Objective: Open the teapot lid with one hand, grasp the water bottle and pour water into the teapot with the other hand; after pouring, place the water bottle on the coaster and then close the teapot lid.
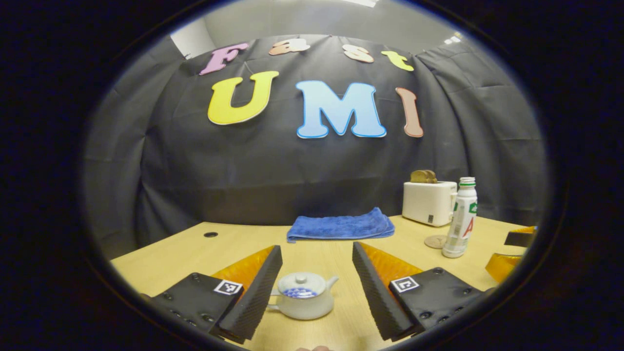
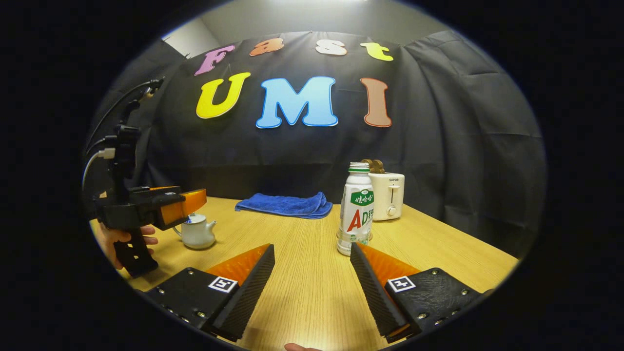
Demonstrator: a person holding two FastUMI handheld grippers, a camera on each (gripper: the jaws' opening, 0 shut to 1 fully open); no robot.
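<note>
With the lid still on, the teapot [image 1: 303, 296] stands on the table [image 1: 321, 251] between the wide-apart fingers of the left gripper [image 1: 317, 287], the bottle [image 2: 356, 210] waits well to its right before the open, empty right gripper [image 2: 312, 282], so lifting the lid comes next, I think, by pinching its small knob.

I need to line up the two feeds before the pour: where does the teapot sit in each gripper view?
Left gripper view: the teapot sits low at centre, between the open fingers of the left gripper, lid on.
Right gripper view: it stands at far left on the table, just beyond the left gripper.
Shared landmark: the blue towel at the table's back edge.
</note>
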